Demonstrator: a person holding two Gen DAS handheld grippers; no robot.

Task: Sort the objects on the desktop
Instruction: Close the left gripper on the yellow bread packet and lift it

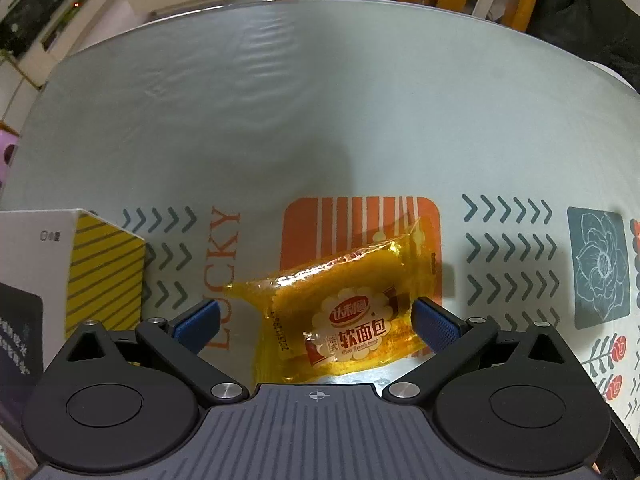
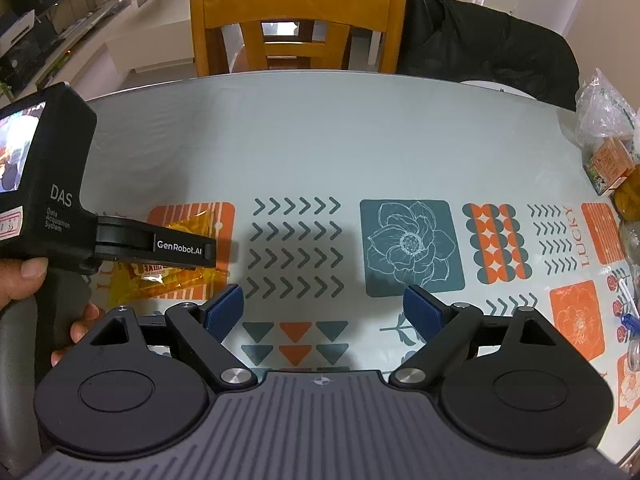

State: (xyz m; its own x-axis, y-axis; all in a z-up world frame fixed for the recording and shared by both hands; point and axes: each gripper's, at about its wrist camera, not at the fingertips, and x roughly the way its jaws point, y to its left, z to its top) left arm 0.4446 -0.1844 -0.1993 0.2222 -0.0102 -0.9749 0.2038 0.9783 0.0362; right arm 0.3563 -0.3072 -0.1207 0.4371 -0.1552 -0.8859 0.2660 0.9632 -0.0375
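table: glass top (image 2: 320,128) over a pale printed cloth; far half plain, near half patterned w/ orange striped squares, grey chevron rows, teal flower square (image 2: 412,246), triangles, "LUCKY" text
glare: ripple reflections on glass at far side, left wrist view
bread pack: yellow wrapped soft-bread packet (image 1: 352,312), lies flat on the orange striped square (image 1: 304,240), long axis slanted, label up
left claw: left gripper (image 1: 316,322) points steeply down over the packet, jaws wide apart; blue pads either side of it, right pad looks at/near the wrapper edge, left pad clear of it; not clamped
left claw, other view: seen from right wrist as black "DAS" unit w/ small screen (image 2: 44,184), held by a hand (image 2: 24,280); finger arm crosses over the packet (image 2: 172,276)
right claw: right gripper (image 2: 322,312) wide open, nothing between pads, hangs over chevron/triangle prints, packet off to its left
box: white box w/ yellow striped side (image 1: 104,272), near left edge, just left of packet, apart from it
right edge clutter: clear plastic bag (image 2: 604,108), orange carton (image 2: 610,164), yellow-filled jar partly cut off; details unclear
room: wooden chair (image 2: 296,24) at far side, black-draped seat (image 2: 488,40) beside it, low white cabinets/shelves at left bkgd
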